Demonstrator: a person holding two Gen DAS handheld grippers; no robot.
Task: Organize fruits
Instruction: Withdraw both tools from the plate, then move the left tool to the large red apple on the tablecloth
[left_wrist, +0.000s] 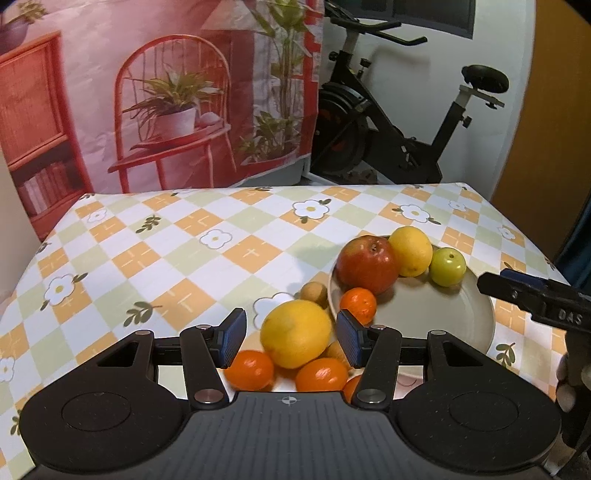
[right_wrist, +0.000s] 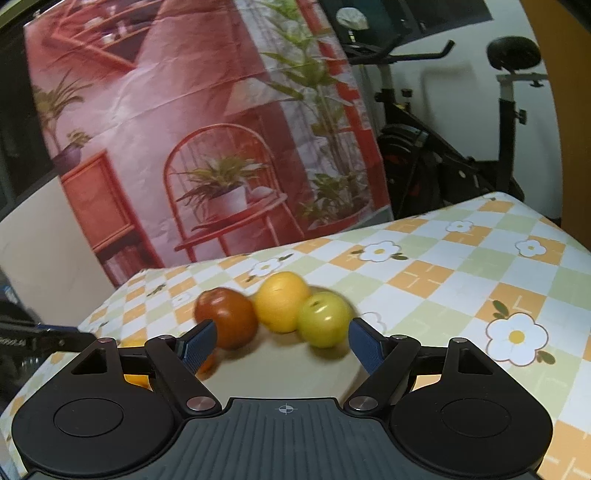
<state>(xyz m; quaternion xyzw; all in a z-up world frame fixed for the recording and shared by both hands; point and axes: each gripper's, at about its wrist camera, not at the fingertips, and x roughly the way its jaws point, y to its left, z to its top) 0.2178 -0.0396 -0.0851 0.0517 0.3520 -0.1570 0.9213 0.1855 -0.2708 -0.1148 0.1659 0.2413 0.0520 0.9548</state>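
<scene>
A large yellow citrus sits between the blue pads of my left gripper. A strip of tablecloth shows at the left pad, so the jaws stand open around it. Several small oranges lie under and behind it, and a small brown fruit lies by the plate. The cream plate holds a red apple, a yellow fruit, a green fruit and a mandarin. My right gripper hangs open and empty over the plate, short of the apple, the yellow fruit and the green fruit.
The table wears a checked flower cloth; its far edge runs just behind the plate. Beyond it stand an exercise bike and a printed backdrop. The right gripper's arm reaches in over the plate's right rim.
</scene>
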